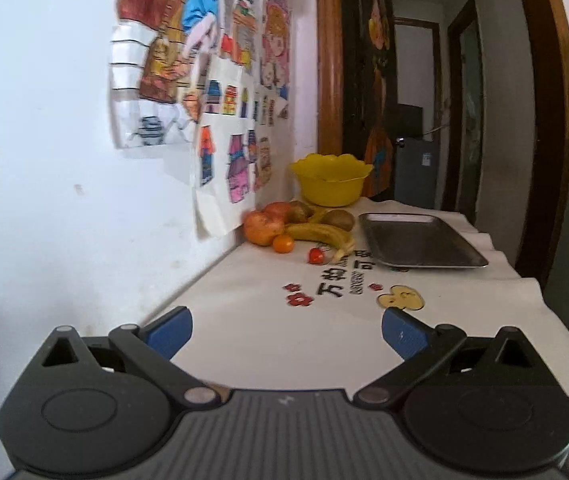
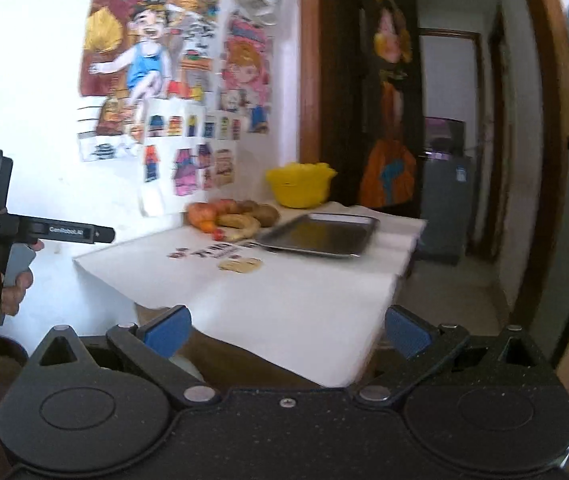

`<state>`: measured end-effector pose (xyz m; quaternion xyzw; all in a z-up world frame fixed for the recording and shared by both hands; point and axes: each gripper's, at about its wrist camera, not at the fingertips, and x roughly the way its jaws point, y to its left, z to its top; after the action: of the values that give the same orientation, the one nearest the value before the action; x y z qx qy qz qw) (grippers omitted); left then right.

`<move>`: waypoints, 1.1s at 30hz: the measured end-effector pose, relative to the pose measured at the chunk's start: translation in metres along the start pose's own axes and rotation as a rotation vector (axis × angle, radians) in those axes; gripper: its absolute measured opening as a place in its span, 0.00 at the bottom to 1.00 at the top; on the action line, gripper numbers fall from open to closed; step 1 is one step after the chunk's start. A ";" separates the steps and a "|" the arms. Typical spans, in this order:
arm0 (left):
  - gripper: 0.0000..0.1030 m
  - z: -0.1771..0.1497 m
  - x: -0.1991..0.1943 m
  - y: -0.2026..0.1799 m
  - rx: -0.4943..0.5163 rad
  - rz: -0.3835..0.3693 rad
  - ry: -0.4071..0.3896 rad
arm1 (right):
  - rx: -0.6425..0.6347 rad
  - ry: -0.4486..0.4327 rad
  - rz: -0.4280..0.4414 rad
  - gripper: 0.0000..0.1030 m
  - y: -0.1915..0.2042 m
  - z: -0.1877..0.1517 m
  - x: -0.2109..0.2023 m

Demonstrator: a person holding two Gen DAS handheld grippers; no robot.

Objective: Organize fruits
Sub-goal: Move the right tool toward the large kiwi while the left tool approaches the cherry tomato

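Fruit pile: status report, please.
Left gripper open, empty. Right gripper open, empty. Fruit pile untouched beside tray, yellow bowl behind. Path clear.

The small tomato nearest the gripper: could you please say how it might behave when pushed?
The small tomato looks round and glossy, so it would probably roll and may slip. It lies apart from the banana, so little would stop it.
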<state>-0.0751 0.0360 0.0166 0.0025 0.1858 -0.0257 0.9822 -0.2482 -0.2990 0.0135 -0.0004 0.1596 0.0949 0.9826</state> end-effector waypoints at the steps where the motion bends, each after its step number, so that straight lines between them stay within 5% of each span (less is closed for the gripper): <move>1: 1.00 0.000 0.003 -0.002 -0.001 -0.010 -0.004 | 0.005 0.002 -0.012 0.99 -0.004 0.000 -0.001; 6: 1.00 0.011 0.031 -0.012 -0.005 -0.021 0.013 | 0.029 0.025 -0.039 0.99 -0.015 0.018 0.024; 12: 1.00 0.057 0.061 -0.009 -0.002 0.044 0.044 | 0.252 0.014 0.206 0.99 -0.022 0.114 0.078; 18: 1.00 0.092 0.105 0.002 -0.019 0.095 0.058 | 0.238 0.028 0.202 0.99 -0.009 0.186 0.157; 24: 1.00 0.097 0.146 0.009 -0.038 0.089 0.073 | 0.275 0.062 0.264 0.99 -0.007 0.205 0.247; 29: 1.00 0.092 0.183 0.011 -0.040 0.096 0.089 | 0.049 -0.068 0.240 0.99 0.010 0.203 0.305; 33: 1.00 0.086 0.208 0.014 0.002 0.083 0.123 | -0.016 -0.023 0.347 0.99 0.010 0.199 0.365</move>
<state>0.1501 0.0382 0.0207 0.0128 0.2456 0.0151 0.9692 0.1517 -0.2148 0.0879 0.0206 0.1450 0.2645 0.9532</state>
